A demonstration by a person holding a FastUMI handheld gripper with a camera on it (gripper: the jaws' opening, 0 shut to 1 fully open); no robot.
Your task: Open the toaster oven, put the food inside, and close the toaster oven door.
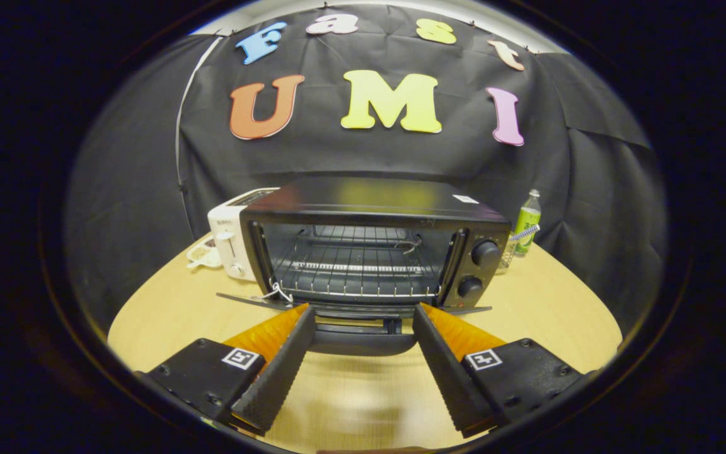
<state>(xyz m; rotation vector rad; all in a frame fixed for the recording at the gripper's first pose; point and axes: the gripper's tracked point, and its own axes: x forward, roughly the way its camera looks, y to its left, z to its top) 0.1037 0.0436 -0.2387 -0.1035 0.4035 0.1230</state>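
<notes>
Facing the oven (363, 246) with its door (363, 328) already dropped flat, I hold the tool (360, 315) wide and empty just before it; no food is visible, so fetching it comes next.

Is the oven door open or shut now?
Open: the door lies flat before the oven, racks exposed, its handle between the open jaws.

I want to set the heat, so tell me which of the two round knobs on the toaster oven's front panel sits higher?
The larger knob is the upper one, on the toaster oven panel; the smaller knob sits below it. The open gripper has the dropped door's handle between its fingers.
</notes>
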